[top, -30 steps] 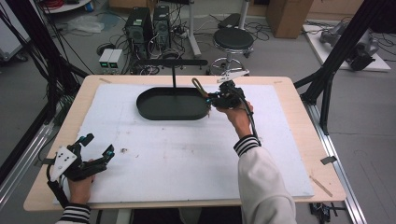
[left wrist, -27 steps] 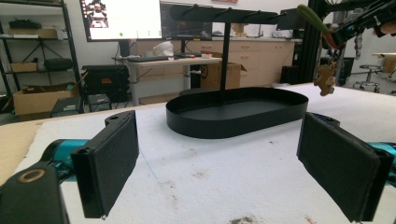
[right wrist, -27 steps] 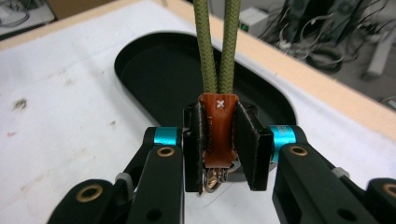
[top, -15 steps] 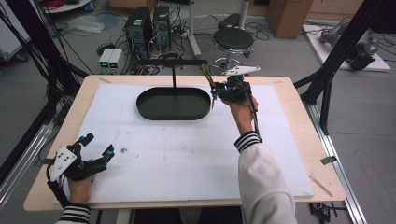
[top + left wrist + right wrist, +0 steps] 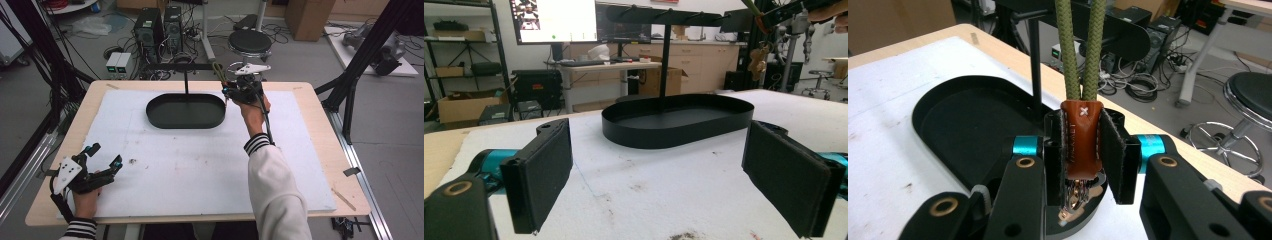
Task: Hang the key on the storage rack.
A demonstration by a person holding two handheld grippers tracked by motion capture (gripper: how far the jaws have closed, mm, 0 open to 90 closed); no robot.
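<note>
Right gripper (image 5: 1083,150) clamped on brown leather tab (image 5: 1081,142) of green cord loop (image 5: 1081,50), upper centre of high view, near end of black stand's top bar (image 5: 182,66). Loop's long axis near vertical, cords pointing up, metal bits hanging below. Risk: loop missing a peg, or tab slipping from pads and dropping into oval tray (image 5: 185,112). Left gripper (image 5: 102,159) wide open, empty, lower left.

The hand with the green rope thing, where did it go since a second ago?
The right gripper, shut on the brown leather tab of the green cord loop, rose from the black tray toward the stand's crossbar. The left gripper stayed open, resting near the table's front corner.
</note>
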